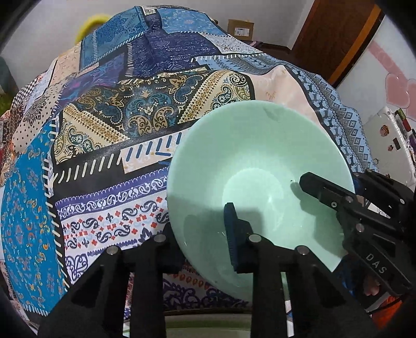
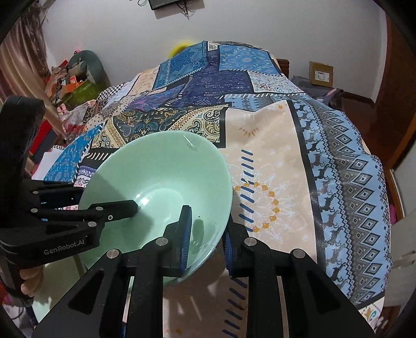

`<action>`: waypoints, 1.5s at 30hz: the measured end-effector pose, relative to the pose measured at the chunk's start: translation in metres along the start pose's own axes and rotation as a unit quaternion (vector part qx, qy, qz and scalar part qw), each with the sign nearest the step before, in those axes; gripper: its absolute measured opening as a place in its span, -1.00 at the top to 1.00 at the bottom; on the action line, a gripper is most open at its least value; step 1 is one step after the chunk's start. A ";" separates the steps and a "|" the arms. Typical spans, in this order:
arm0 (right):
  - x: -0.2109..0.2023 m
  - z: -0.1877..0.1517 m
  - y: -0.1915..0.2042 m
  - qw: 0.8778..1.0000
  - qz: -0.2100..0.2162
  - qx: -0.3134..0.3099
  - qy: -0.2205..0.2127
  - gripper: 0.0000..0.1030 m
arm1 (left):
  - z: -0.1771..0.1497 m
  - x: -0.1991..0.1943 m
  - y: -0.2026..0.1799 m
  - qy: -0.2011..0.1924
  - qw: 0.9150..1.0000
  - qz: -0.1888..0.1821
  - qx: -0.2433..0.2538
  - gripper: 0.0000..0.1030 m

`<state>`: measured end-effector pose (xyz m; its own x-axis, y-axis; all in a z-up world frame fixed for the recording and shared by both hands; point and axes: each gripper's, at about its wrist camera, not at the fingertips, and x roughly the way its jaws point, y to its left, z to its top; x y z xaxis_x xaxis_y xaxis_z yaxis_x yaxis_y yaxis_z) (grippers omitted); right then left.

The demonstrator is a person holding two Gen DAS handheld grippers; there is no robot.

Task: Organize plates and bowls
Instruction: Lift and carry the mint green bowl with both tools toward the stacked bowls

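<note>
A pale green bowl (image 1: 249, 161) hangs tilted over the near edge of the table, and both grippers grip it. My left gripper (image 1: 197, 226) is shut on the bowl's left rim, with one blue-padded finger (image 1: 234, 234) inside and the other behind the wall. My right gripper (image 2: 208, 223) is shut on the opposite rim of the bowl (image 2: 161, 176), one pad (image 2: 186, 234) inside and one outside. Each gripper also shows in the other's view: the right gripper (image 1: 335, 179) at the bowl's right, the left gripper (image 2: 104, 200) at its left. The bowl is empty.
A patchwork tablecloth (image 1: 130, 111) in blue, beige and paisley covers the table (image 2: 273, 145). A yellow object (image 1: 91, 23) peeks over the far end. A cardboard box (image 1: 240, 28) stands by the back wall. Clutter (image 2: 72, 78) lies on the left, and a white stickered case (image 1: 390, 135) on the right.
</note>
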<state>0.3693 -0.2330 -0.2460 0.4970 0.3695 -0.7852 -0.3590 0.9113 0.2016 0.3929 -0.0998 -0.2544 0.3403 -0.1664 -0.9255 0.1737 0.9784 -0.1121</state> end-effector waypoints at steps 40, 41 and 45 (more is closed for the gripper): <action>-0.118 -0.020 0.136 0.994 0.037 -0.068 -0.083 0.61 | -0.117 -0.214 0.038 -0.133 0.989 0.018 -0.059 0.50; -0.120 -0.021 0.140 0.993 0.038 -0.069 -0.083 0.61 | -0.121 -0.218 0.041 -0.135 0.989 0.018 -0.061 0.50; -0.125 -0.026 0.159 0.992 0.045 -0.079 -0.087 0.61 | -0.139 -0.234 0.055 -0.145 0.987 0.016 -0.072 0.50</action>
<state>0.2298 -0.1387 -0.1310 0.5820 0.4857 -0.6522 -0.5203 0.8388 0.1604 0.1946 0.0102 -0.0945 0.5968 -0.1418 -0.7898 0.0315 0.9877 -0.1535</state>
